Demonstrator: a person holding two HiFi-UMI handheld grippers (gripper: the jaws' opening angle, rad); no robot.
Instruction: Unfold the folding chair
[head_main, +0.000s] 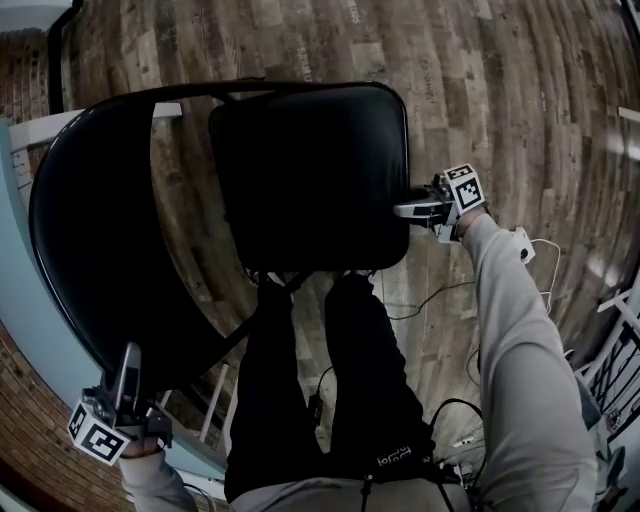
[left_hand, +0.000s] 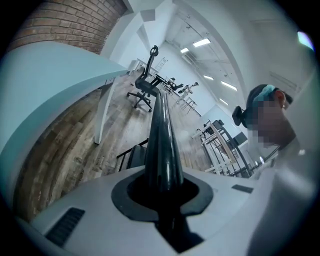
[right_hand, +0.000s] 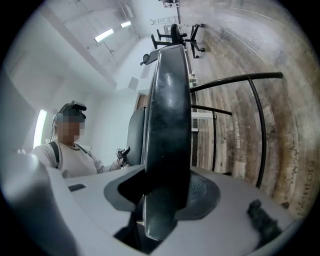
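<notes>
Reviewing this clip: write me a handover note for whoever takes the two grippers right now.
Left gripper: shut on the frame tube at the backrest.
Right gripper: shut on the seat at its side edge.
Chair: on the wood floor, with the seat angled away from the backrest.
Done: both grips taken, chair looks partly open.
Left: probably press the seat down to its stop, then let go.

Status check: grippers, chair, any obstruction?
Left gripper shut on backrest edge. Right gripper shut on seat edge. Seat swung out from backrest. Person's legs close behind seat.
</notes>
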